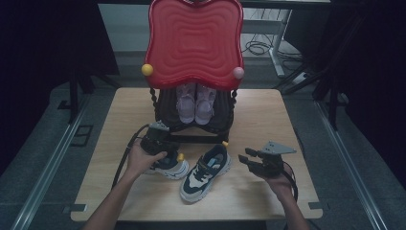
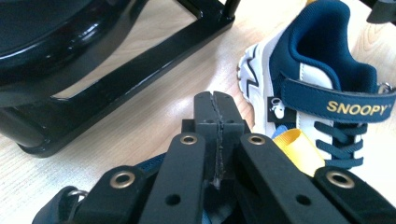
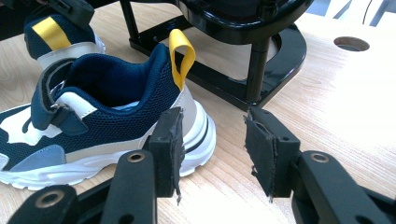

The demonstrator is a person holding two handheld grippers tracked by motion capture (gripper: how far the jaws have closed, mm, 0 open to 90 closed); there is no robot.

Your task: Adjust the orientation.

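1. Nearest the lens: left gripper [image 2: 217,100], clenched, pads pressed flat together with no cloth to be seen between the tips; whether anything thin is pinched lower down, impossible to tell
2. Directly beneath it: far shoe [image 1: 170,167], navy and white, yellow heel loop [image 2: 299,149] just beside the jaws, close to the base of the black shoe rack [image 2: 116,79]
3. Near shoe [image 1: 206,172], same pattern, flat on the table [image 1: 268,120] between the two hands, strap fastened, toe towards the person
4. Right gripper [image 3: 215,121], loosened about halfway, nothing between the pads, just beside the heel of the near shoe and apart from it
5. On the rack, under the raised red lid [image 1: 194,38]: pair of pink shoes [image 1: 195,103]
6. Likely fault, left side: closed jaws shoving the far shoe rather than lifting it, sole then catching on the rack base
7. Likely fault, right side: one pad nudging the heel sideways on approach, near shoe turning or tipping; grip on the thin loop alone liable to slip
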